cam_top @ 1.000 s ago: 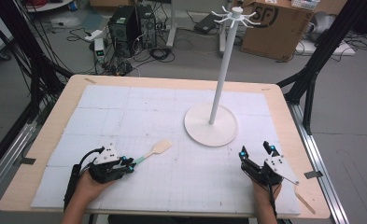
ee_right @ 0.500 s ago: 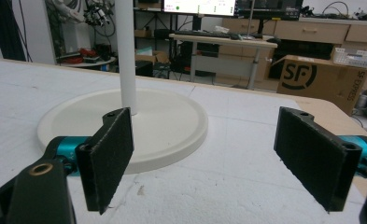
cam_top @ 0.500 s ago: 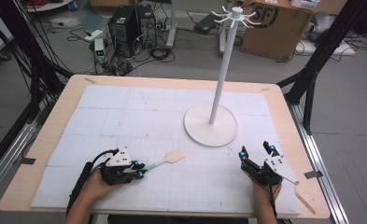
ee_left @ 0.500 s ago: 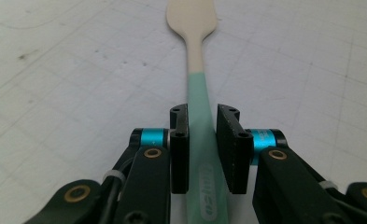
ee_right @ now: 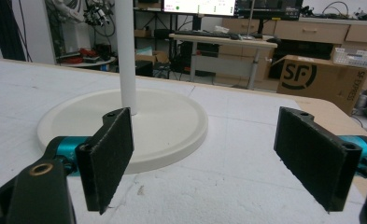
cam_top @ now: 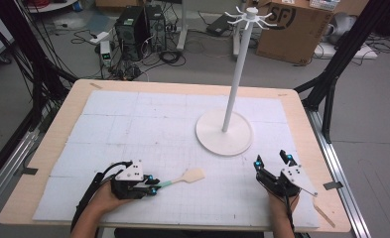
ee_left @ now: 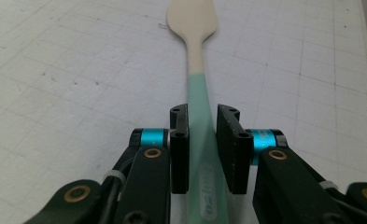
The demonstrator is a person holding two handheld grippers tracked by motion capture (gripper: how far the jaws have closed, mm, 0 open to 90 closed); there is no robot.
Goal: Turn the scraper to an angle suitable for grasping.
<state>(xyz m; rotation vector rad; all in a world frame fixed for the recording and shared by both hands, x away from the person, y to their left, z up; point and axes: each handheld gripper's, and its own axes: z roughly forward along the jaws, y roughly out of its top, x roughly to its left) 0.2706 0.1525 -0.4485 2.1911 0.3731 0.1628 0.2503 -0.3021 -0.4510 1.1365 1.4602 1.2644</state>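
On the mat, left gripper [cam_top: 153,187] fingers clamp the spatula [cam_top: 182,178] handle

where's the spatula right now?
High view, lower left of centre: the spatula is clamped by its green handle in the left gripper, blade toward the stand base.

A flat wooden spatula [ee_left: 191,21] shows a cream blade and mint-green handle; the round-based hanging stand [cam_top: 224,130] is white, on a white gridded mat [cam_top: 133,124].
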